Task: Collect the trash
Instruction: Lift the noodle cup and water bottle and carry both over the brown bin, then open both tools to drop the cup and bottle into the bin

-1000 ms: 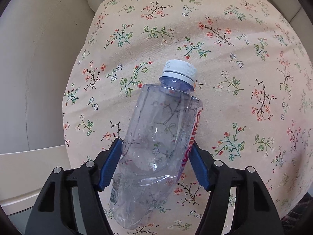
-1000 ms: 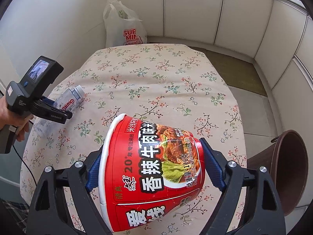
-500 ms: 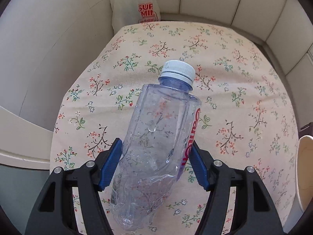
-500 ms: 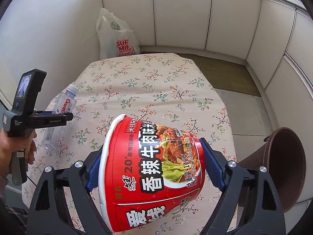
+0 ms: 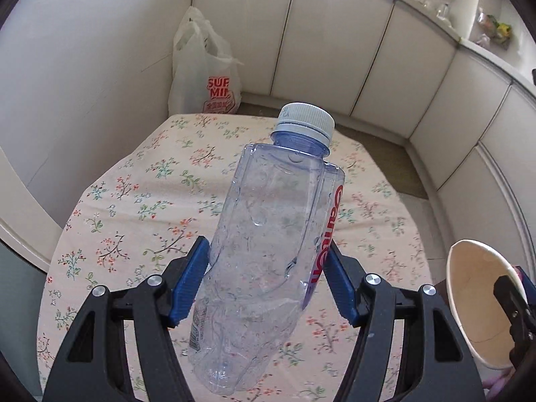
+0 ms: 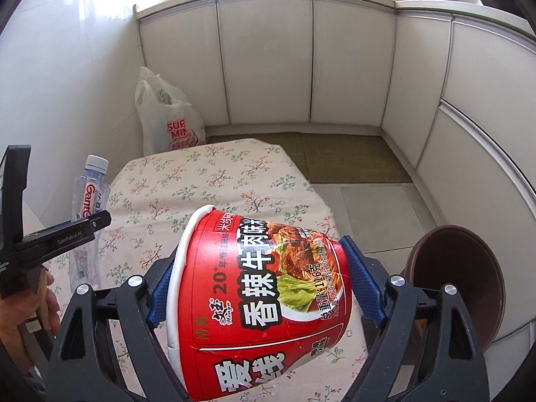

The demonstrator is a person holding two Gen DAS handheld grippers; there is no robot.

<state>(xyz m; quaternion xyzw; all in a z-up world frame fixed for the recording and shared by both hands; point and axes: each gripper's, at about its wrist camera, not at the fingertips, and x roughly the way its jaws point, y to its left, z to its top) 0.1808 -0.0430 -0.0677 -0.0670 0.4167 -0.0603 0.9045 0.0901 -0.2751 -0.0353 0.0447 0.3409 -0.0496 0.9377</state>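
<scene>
Your left gripper (image 5: 266, 281) is clamped on the clear plastic bottle (image 5: 268, 268), its blue pads pressing the dented body from both sides; the bottle is held up off the floral tablecloth (image 5: 150, 207), white cap pointing away from you and tilted a little right. Your right gripper (image 6: 264, 296) is clenched around the red instant noodle cup (image 6: 261, 305), which lies tipped with its white rim toward the left and its base toward the right, also clear of the cloth. From the left wrist view the cup's pale inside (image 5: 475, 305) shows at the right edge. The brown bin (image 6: 465, 281) stands on the floor just right of the table, close beside the right gripper. A white shopping bag (image 6: 167, 120) sits against the wall beyond the table's far end
</scene>
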